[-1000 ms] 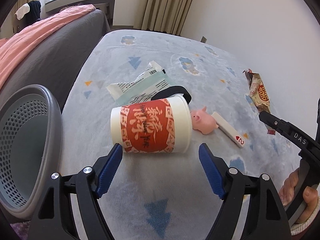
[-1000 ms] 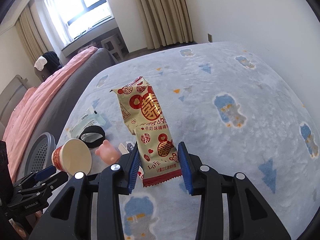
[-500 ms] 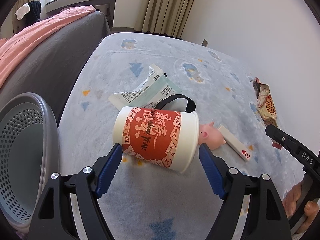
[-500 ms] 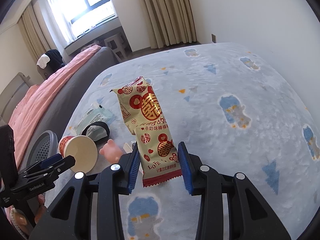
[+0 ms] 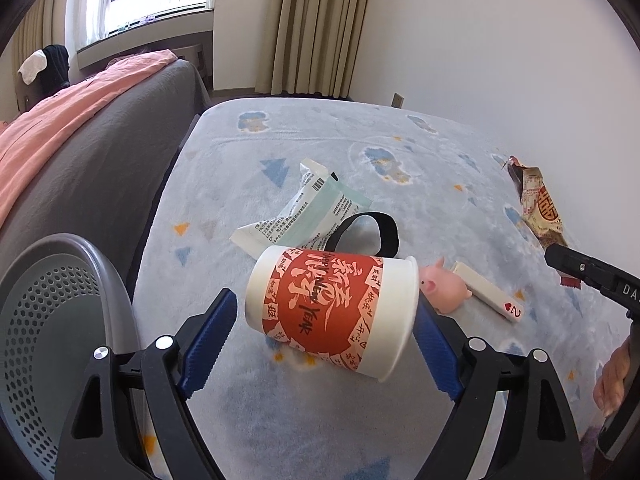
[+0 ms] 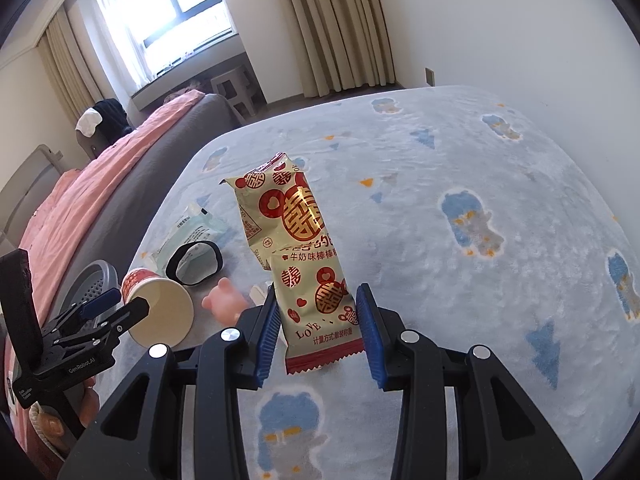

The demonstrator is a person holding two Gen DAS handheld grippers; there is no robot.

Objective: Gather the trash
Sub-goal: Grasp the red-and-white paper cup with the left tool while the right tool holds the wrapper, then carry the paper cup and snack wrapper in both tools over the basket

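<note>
Held: left gripper (image 5: 326,322) clamps our paper cup (image 5: 334,310); right gripper (image 6: 318,326) pinches our snack wrapper (image 6: 304,256). Next, we judge: carry both to the grey basket (image 5: 48,320).

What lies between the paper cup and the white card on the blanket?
A pink pig toy lies between the paper cup and the white card, seen in the left wrist view.

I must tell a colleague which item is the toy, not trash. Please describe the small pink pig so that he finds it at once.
On the pale blue blanket, look beside the red-and-white paper cup in the left gripper. The pink pig lies between the cup's rim and a white card; it alone is pink and rounded.
</note>
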